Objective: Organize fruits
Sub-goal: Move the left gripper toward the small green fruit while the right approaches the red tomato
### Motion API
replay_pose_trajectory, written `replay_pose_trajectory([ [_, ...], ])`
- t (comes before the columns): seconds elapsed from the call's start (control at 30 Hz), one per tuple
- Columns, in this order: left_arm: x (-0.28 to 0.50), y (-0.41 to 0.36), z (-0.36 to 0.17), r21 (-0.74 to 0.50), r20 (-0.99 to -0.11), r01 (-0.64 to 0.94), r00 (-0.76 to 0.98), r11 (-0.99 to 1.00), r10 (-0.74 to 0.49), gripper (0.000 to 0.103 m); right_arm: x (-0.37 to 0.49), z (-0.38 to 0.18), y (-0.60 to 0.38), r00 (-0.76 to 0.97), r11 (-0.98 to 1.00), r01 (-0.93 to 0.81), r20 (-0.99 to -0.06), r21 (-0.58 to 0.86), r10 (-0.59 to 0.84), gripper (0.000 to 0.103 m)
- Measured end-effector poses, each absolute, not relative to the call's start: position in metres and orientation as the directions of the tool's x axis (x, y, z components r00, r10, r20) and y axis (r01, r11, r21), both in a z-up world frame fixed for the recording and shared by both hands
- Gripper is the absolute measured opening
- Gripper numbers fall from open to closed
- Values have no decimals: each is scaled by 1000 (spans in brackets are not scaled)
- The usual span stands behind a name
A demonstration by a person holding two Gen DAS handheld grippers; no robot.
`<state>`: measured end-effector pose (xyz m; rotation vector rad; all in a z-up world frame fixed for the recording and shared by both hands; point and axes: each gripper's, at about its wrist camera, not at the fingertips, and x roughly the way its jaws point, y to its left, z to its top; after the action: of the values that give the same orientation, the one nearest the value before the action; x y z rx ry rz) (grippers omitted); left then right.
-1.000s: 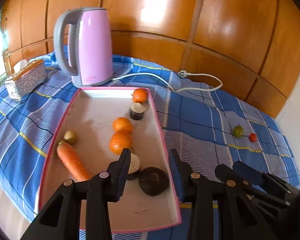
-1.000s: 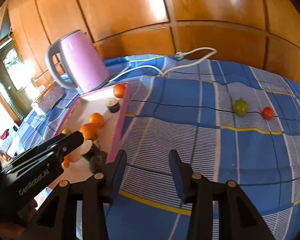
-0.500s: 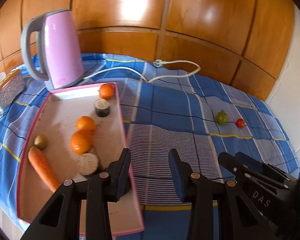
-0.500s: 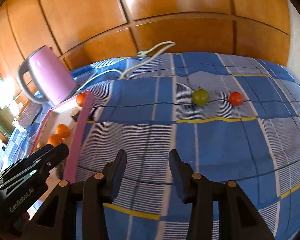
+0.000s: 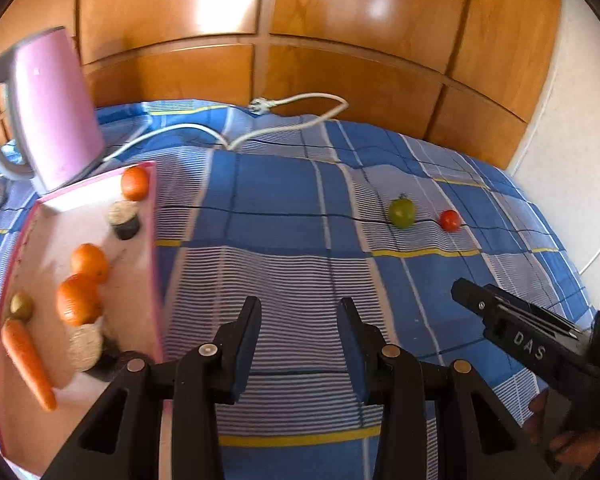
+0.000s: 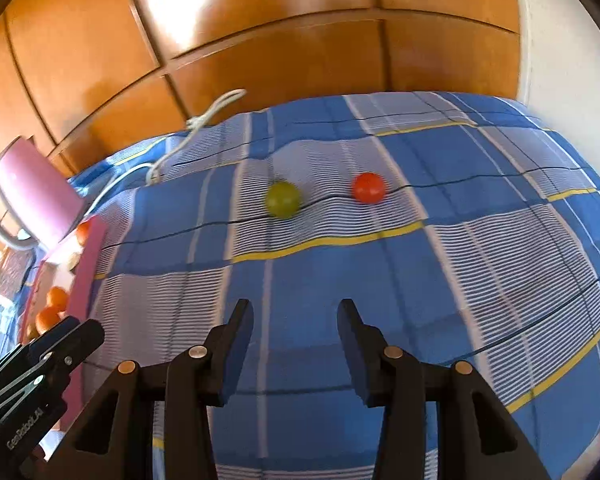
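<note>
The left tool hangs released over the blue checked cloth, its two jaws apart with only striped fabric showing between them. The right tool is likewise released, jaws apart over bare cloth, nothing gripped. From the right tool, the green tomato lies at about twelve o'clock, well apart from the fingertips, and the red tomato sits near it at about one o'clock; both rest on the cloth, not touching each other. From the left tool, the same green tomato is at about one o'clock and the red tomato a little further round toward two, while the right tool's black body enters at about three o'clock. At about nine to ten o'clock of the left tool lies the pink-rimmed tray, holding three oranges, a carrot, a small greenish-brown fruit and some dark, blurred round items. Beyond the tray, at eleven o'clock, stands a pink kettle, its white cord trailing across the cloth toward the wooden panelling.
</note>
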<state>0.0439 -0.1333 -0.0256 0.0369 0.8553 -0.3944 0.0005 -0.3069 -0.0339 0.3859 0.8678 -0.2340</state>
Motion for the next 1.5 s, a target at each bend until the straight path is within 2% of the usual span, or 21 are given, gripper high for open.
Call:
replay_pose_trajectory([
  [0.53,81,-194,-32,-196,-735,440,526,876,-428,40,34,-38,-354,604,892,410,-790,191,-109,44],
  [1.1,126,-233,-46,-230,-735,463,494,856,-464,40,83,-61,-385,573,892,421,-811,166,-119,44],
  [1.3,135,-237,-51,-244,-736,454,489,857,-469,40,92,-70,-385,570,901,407,-812,147,-125,31],
  [1.5,140,-249,-54,-256,-735,470,473,845,-486,40,87,-70,-391,579,900,412,-804,142,-137,30],
])
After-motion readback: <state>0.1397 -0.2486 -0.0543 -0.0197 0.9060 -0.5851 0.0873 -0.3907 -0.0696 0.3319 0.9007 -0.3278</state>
